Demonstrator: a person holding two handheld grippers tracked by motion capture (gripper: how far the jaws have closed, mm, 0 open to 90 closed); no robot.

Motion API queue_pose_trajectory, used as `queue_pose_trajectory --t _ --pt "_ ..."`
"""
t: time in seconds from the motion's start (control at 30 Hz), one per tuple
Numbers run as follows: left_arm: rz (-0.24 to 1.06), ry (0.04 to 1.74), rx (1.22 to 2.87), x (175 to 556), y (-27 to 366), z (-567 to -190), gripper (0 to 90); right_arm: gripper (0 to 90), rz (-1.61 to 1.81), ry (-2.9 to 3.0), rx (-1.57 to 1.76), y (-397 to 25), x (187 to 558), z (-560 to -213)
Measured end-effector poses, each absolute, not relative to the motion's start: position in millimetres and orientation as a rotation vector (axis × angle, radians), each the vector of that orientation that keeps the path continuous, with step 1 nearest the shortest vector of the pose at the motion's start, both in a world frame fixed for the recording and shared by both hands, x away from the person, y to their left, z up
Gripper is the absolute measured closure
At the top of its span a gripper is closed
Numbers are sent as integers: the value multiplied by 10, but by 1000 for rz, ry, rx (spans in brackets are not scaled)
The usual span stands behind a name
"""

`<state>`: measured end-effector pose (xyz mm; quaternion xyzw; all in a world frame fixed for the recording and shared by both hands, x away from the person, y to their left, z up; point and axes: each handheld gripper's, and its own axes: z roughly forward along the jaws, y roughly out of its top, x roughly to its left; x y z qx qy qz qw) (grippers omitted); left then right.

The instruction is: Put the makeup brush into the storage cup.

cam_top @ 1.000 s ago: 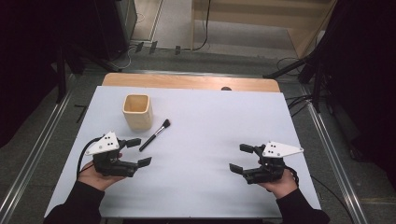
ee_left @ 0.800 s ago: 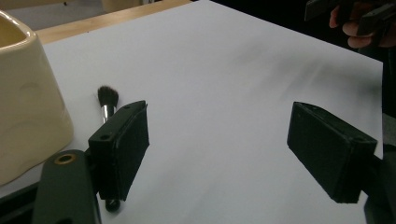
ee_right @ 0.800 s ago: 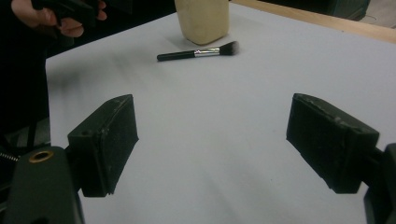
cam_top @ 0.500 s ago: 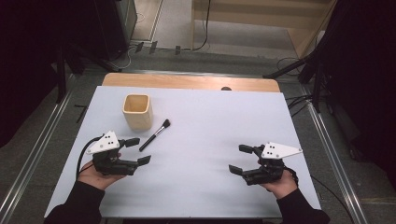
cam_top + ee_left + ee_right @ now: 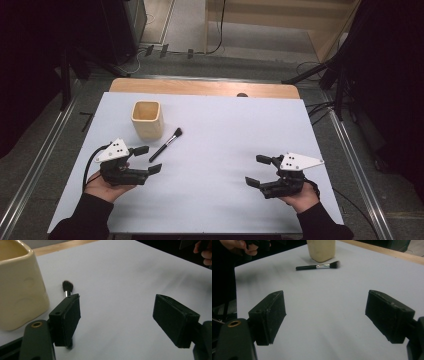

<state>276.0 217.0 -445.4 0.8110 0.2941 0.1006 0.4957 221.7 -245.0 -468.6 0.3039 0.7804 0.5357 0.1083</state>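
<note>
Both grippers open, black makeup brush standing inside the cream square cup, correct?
Not quite: the black makeup brush lies flat on the white table beside the cream square cup, per the high view. Left gripper and right gripper are indeed open.

Lab; dark curtains (image 5: 30, 60); floor rails (image 5: 35, 165), cables (image 5: 320, 107)

Table (image 5: 215, 145): white top, wooden strip along far edge.
Cup (image 5: 147, 120): cream, upright, toward far left corner.
Brush (image 5: 165, 145): flat, just beside cup, bristles toward far edge.
</note>
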Motion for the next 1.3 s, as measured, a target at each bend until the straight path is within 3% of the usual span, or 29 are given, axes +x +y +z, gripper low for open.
queue_pose_trajectory --t 0.67,1.3 --pt "214 765 2135 3076 1923 -4299 247 176 1552 2310 894 -2459 2196 -4690" --pt "134 856 2411 3368 1664 -4184 244 174 1524 2337 890 -2443 2199 -4705"
